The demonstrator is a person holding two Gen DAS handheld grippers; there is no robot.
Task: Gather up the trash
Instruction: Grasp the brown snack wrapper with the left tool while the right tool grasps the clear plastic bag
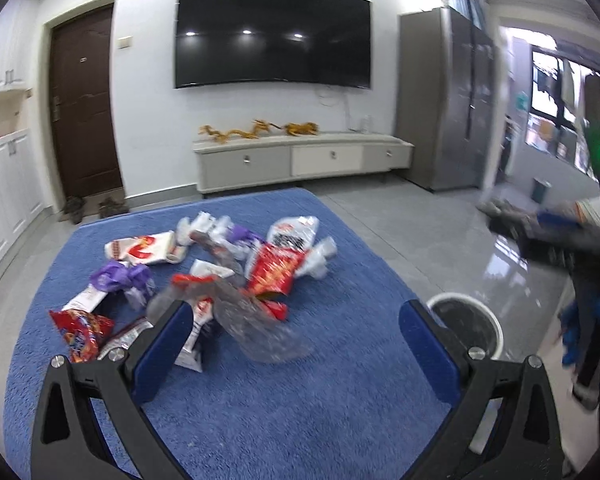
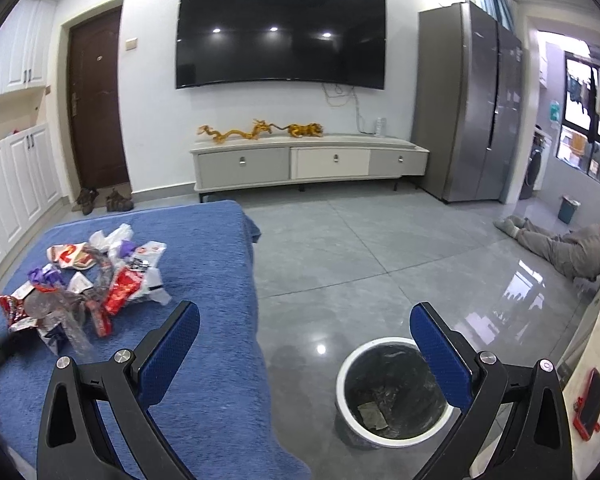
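Two grippers are in view, both with jaws spread wide and holding nothing. The left gripper (image 1: pixel 296 344) hangs over a blue fleece cover (image 1: pixel 260 400), with a pile of trash (image 1: pixel 212 272) lying just ahead of its fingertips. The pile comprises a red snack wrapper (image 1: pixel 270 274), a purple plastic bag (image 1: pixel 120 276), a white-and-red packet (image 1: pixel 144 250), a second red wrapper (image 1: pixel 82 332) at the near left, and a blurred clear plastic piece (image 1: pixel 256 328) between the fingers' line of sight; whether that piece rests on the cover or is in the air cannot be told. The right gripper (image 2: pixel 304 344) is positioned beside the cover's right edge, above grey floor tiles (image 2: pixel 360 240). A white-rimmed waste bin (image 2: pixel 392 392) stands on the floor below it, lined with a dark bag and containing a few scraps. The bin is partly hidden by the right finger. A red phone (image 2: pixel 590 404) lies on a pale surface at far right. A person's legs (image 2: pixel 552 240) lie on the floor beyond.
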